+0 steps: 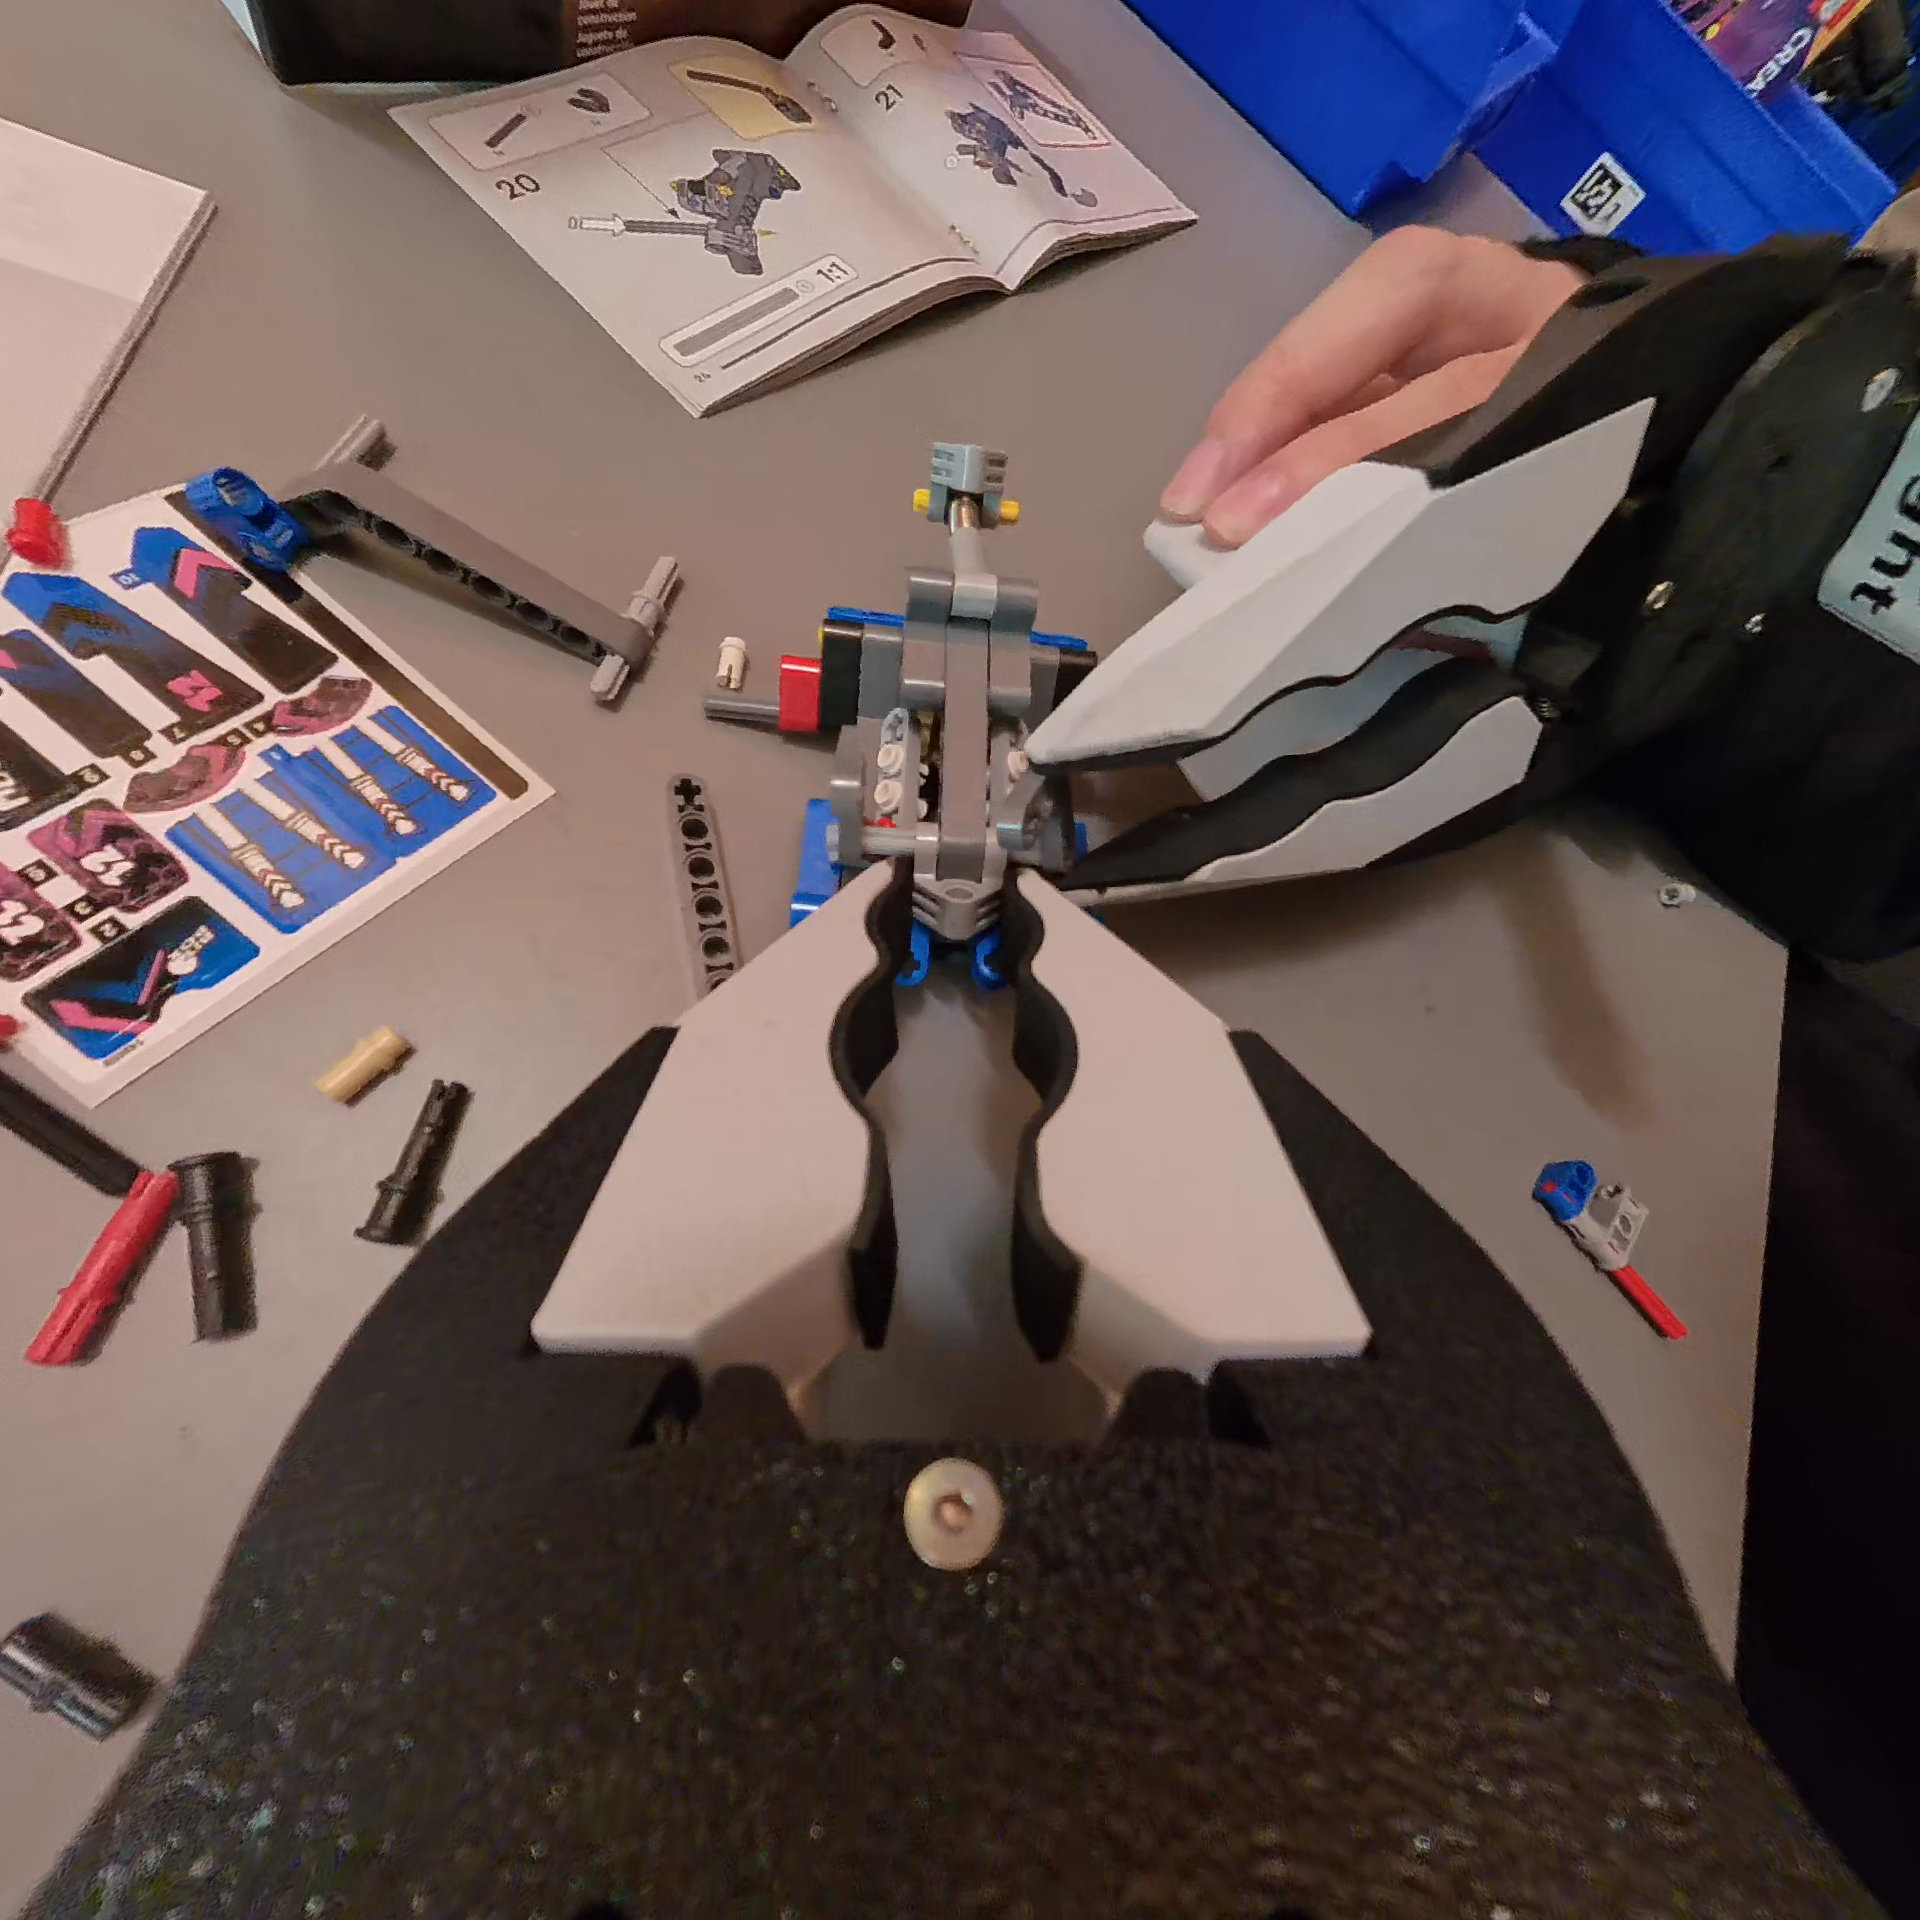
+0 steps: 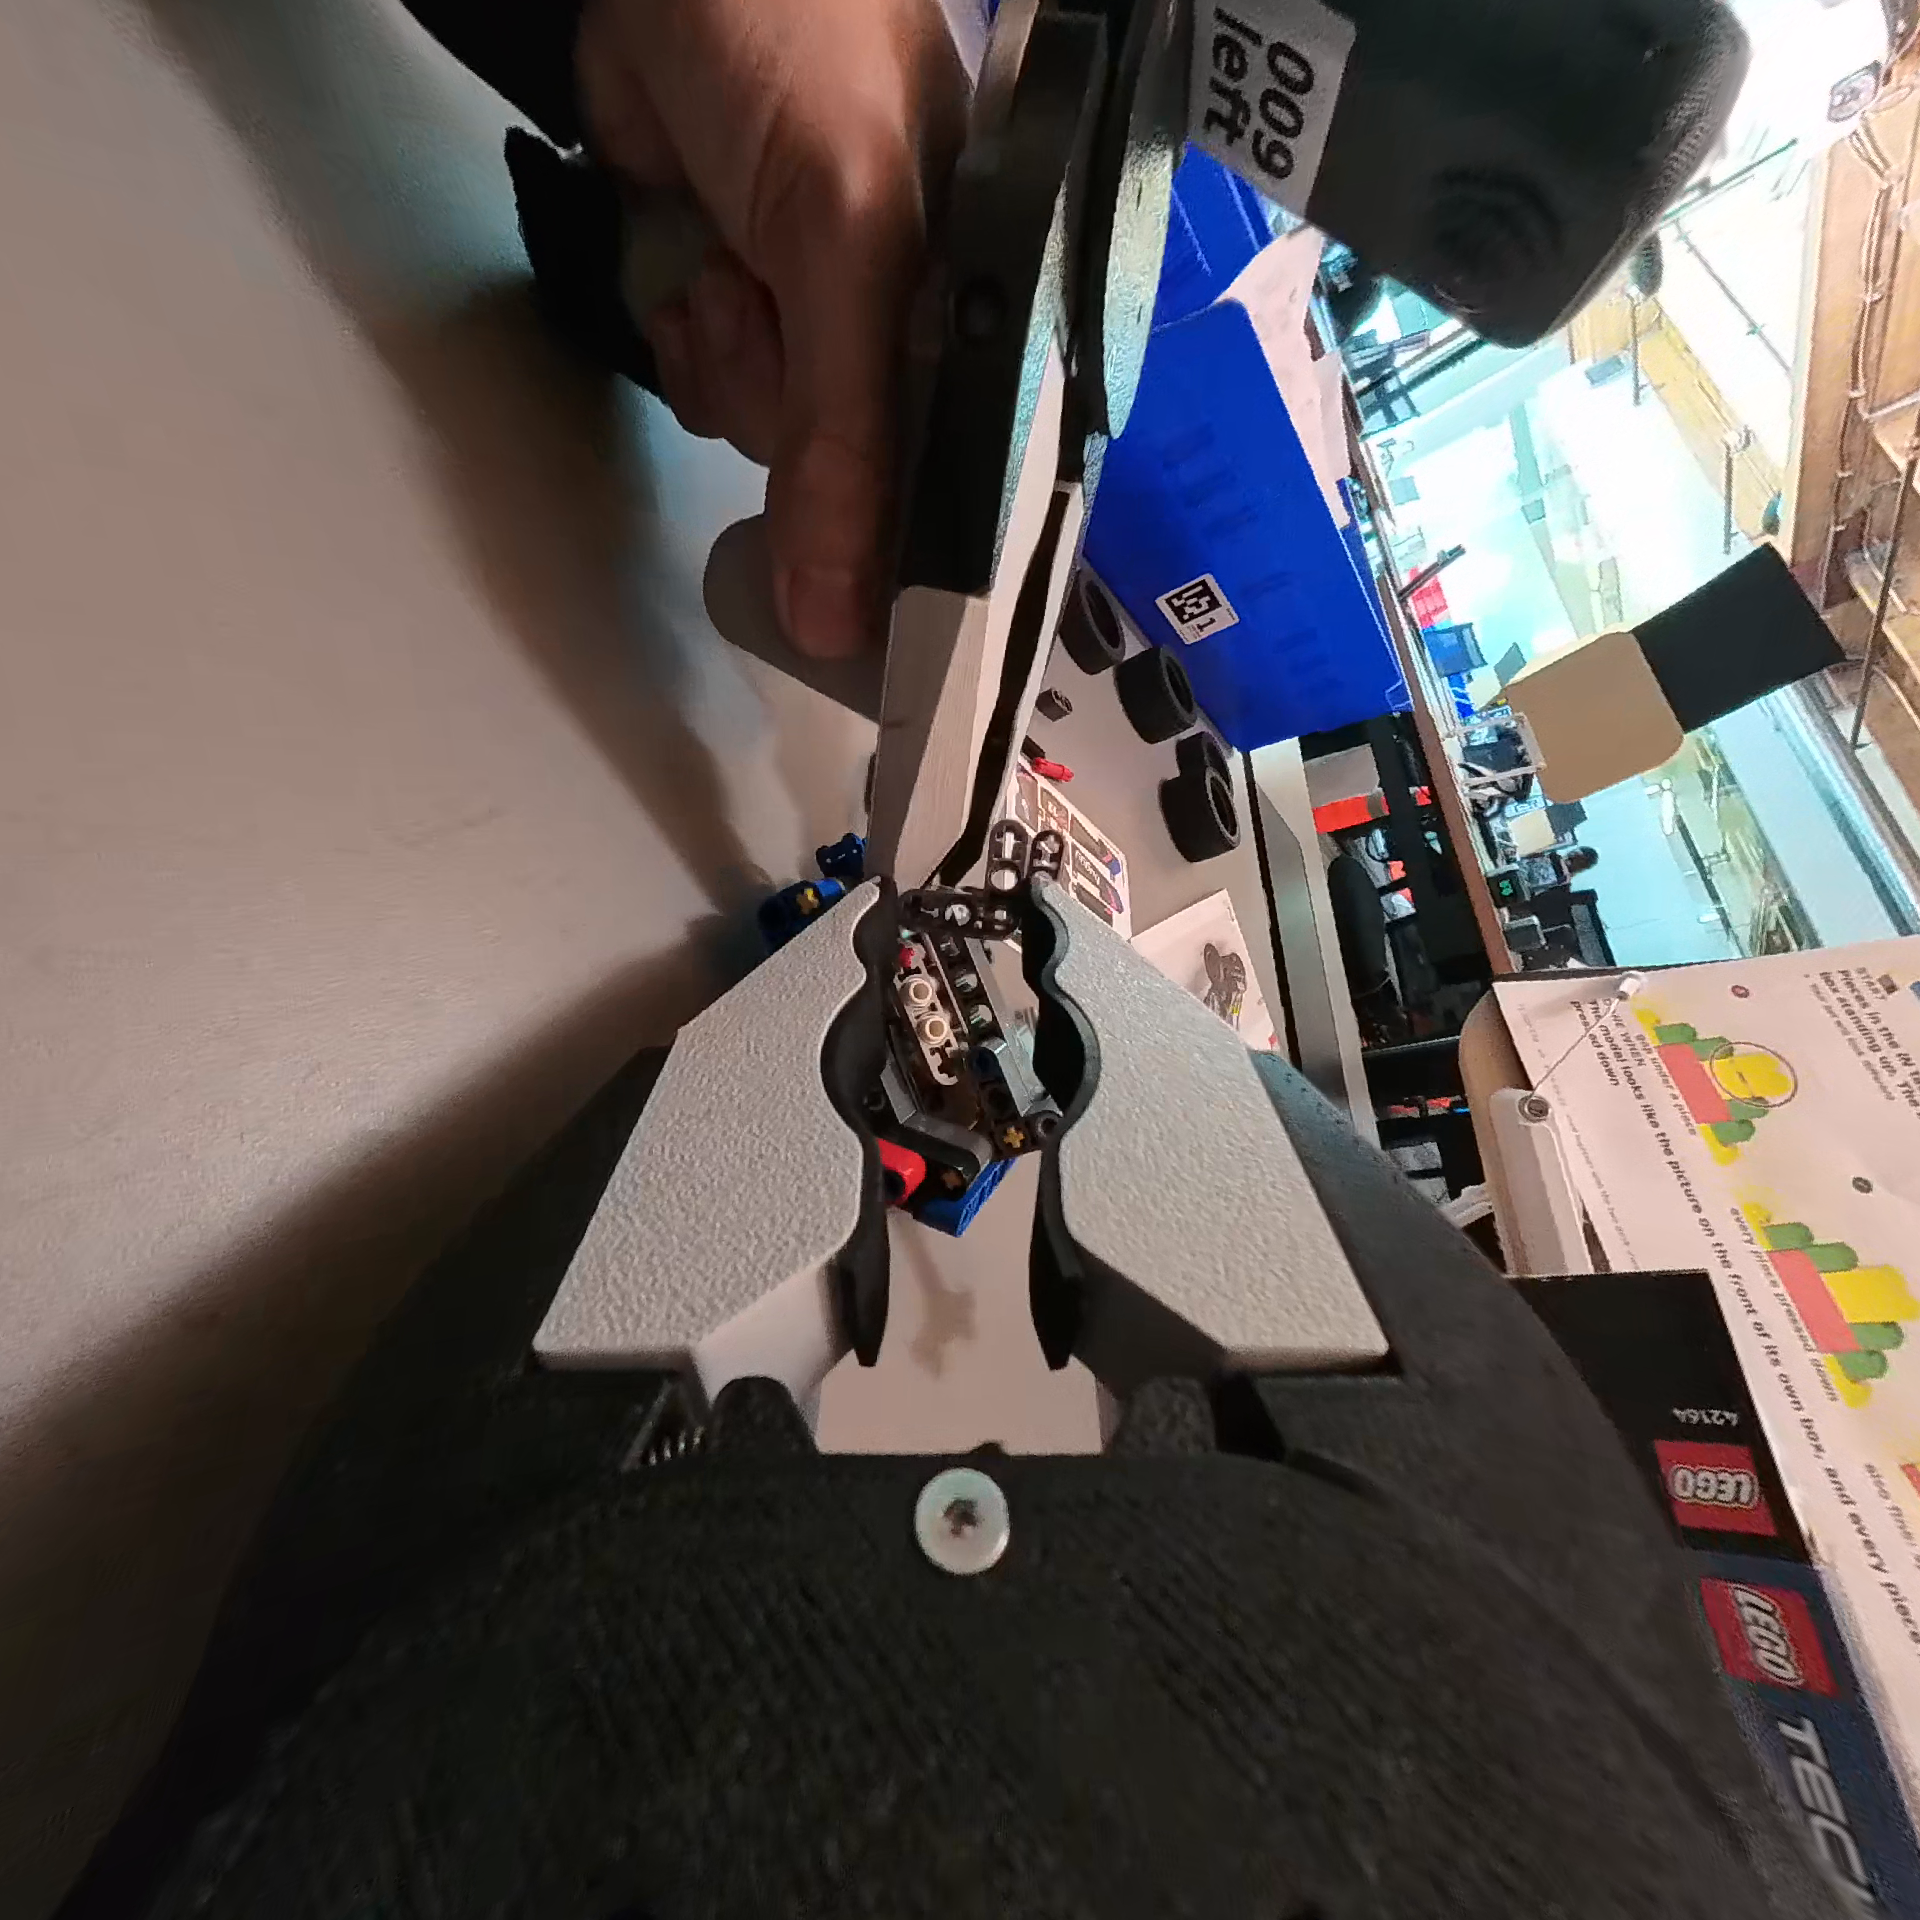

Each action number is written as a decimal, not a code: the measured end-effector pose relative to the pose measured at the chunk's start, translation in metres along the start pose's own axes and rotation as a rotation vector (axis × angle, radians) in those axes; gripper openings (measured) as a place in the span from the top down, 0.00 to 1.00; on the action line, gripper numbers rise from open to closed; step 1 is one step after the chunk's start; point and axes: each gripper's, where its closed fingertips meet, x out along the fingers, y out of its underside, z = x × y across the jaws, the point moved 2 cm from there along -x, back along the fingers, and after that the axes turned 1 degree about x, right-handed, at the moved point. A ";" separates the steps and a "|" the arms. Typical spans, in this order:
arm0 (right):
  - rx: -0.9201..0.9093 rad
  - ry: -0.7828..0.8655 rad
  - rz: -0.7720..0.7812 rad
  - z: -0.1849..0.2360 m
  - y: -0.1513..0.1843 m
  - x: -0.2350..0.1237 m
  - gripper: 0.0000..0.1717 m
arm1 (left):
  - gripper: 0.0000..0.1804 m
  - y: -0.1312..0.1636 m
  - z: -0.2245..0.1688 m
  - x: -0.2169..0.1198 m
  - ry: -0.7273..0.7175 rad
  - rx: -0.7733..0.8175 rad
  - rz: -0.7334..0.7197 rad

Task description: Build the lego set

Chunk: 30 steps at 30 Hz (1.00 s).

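Counted on the grey table (image 1: 1351, 1091): 2 grippers, left gripper (image 1: 954, 883) & right gripper (image 1: 1049, 821), both closed on 1 brick model (image 1: 961, 727). 1 open instruction booklet (image 1: 790, 197), 1 sticker sheet (image 1: 208, 769), 3 black tyres (image 2: 1153, 681), approx. 2 blue bins (image 1: 1507, 114). Loose pcs: 2 black pins (image 1: 410, 1158), 1 tan pin (image 1: 364, 1062), 1 red axle (image 1: 99, 1273), 1 thin grey beam (image 1: 704, 883), 1 long dark beam assy (image 1: 457, 566). 1 hand (image 1: 1361, 364) per gripper.

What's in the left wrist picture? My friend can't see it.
Two grey-fingered grippers, the left gripper from below and the right gripper from the right, clamp a small grey-and-blue toy brick model on a grey table, with loose pieces, a sticker sheet and an open instruction booklet around.
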 end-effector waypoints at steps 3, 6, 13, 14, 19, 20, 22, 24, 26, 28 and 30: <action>0.019 0.033 -0.029 0.000 0.000 0.001 0.88 | 0.93 -0.001 0.001 -0.001 0.037 -0.031 -0.010; -0.003 0.067 -0.046 0.001 0.001 -0.001 0.88 | 0.92 -0.002 0.000 -0.002 0.066 -0.054 -0.017; -0.015 0.082 -0.066 0.002 0.001 -0.002 0.88 | 0.92 -0.002 -0.001 -0.003 0.095 -0.066 -0.022; -0.024 0.084 -0.067 0.002 0.001 -0.002 0.88 | 0.92 -0.002 -0.001 -0.003 0.101 -0.068 -0.022; -0.018 0.074 -0.076 0.003 0.002 -0.002 0.88 | 0.91 -0.003 -0.001 -0.005 0.123 -0.086 -0.030; -0.021 0.074 -0.078 0.003 0.001 -0.002 0.88 | 0.91 -0.003 -0.001 -0.005 0.122 -0.086 -0.030; -0.027 0.073 -0.079 0.003 0.001 -0.002 0.88 | 0.91 -0.002 -0.001 -0.005 0.116 -0.077 -0.029; -0.026 0.065 -0.087 0.004 0.001 -0.002 0.88 | 0.91 -0.002 -0.002 -0.005 0.116 -0.066 -0.025; -0.022 0.059 -0.094 0.004 0.001 -0.002 0.88 | 0.87 -0.002 -0.005 -0.007 0.148 -0.069 -0.030; -0.023 0.060 -0.096 0.003 0.001 -0.002 0.88 | 0.83 -0.002 -0.007 -0.009 0.194 -0.089 -0.042; -0.026 0.056 -0.097 0.003 0.001 -0.001 0.88 | 0.88 -0.003 -0.002 -0.008 0.149 -0.097 -0.042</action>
